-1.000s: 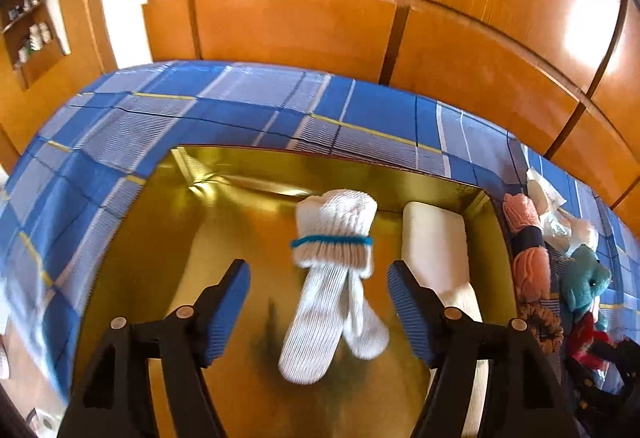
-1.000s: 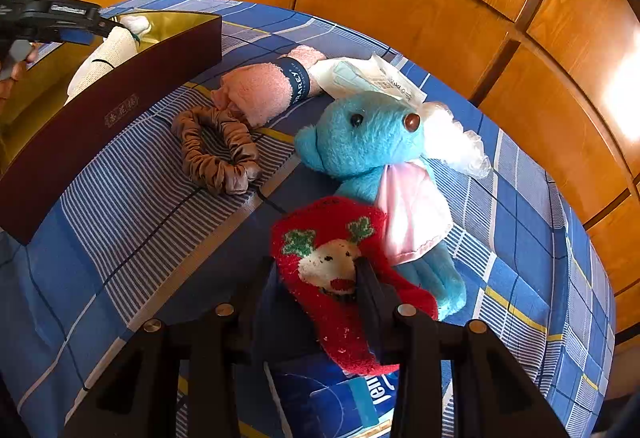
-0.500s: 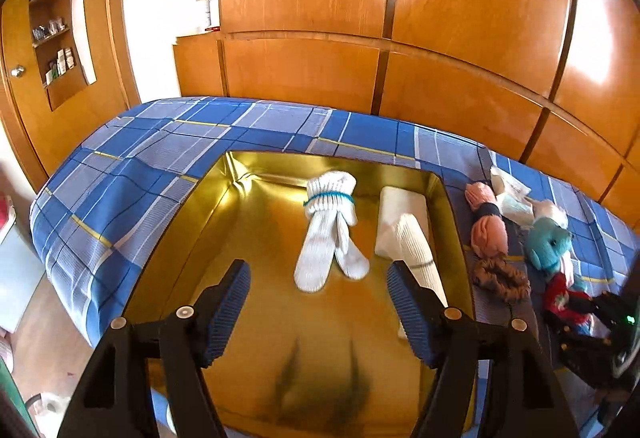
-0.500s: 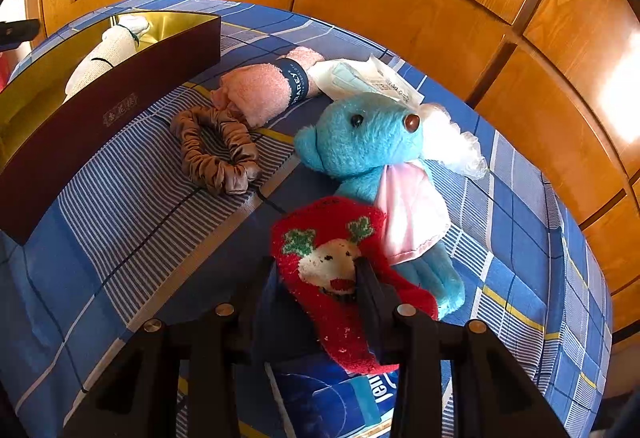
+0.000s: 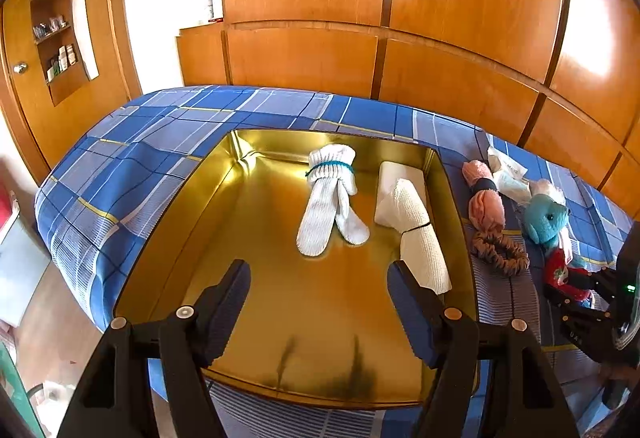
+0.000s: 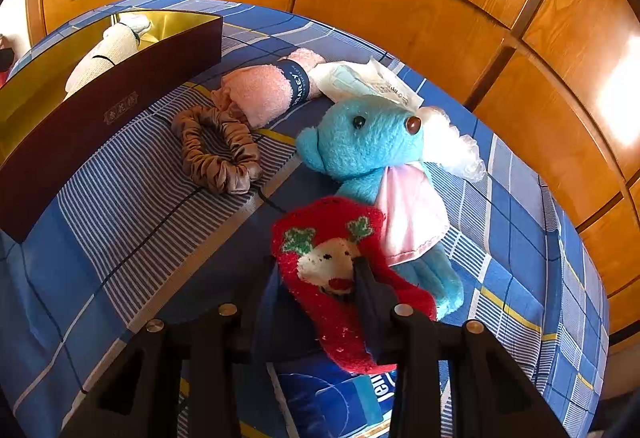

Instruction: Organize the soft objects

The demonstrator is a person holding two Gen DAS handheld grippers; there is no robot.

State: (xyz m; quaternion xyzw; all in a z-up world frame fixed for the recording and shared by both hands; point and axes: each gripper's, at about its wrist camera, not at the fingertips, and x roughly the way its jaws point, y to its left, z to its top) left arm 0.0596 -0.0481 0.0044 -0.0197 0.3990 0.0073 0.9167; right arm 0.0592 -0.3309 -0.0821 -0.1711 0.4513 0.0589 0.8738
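A shallow gold-lined box (image 5: 256, 278) with dark maroon outer walls sits on the blue plaid bedspread (image 5: 132, 166), toward its left end. Inside, going left to right, lie a pair of white knit socks bound with a teal band (image 5: 330, 198) near the far wall, then a flat cream pad (image 5: 400, 182) against the right wall with a rolled white cloth tied by a thin black band (image 5: 420, 238) resting partly on it. The near half of the box floor is bare.

The left gripper (image 5: 318, 302) hangs over that bare near part, its blue-padded jaws spread apart with nothing between them; the socks lie beyond its tips, well apart.

On the bedspread just right of the box, a brown satin scrunchie (image 6: 216, 154) lies near the box wall, with a rolled pink fuzzy cloth in a navy paper sleeve (image 6: 264, 90) behind it toward the far edge. Next come a white plastic packet (image 6: 360, 82) and a blue plush toy wearing a pink bib (image 6: 368, 150). A red fuzzy sock with a white reindeer face (image 6: 332, 262) lies against the toy's near side, close to the bed's near edge. The right gripper (image 6: 316, 298) is clenched on this sock, its jaws bracketing the bunched middle and pressing into it. A blue printed packet (image 6: 340, 398) lies under the sock.

Glossy orange-brown wooden panels (image 5: 460, 18) run along the bed's far edge, and a recessed wooden shelf (image 5: 56, 34) with small bottles sits at the far left.
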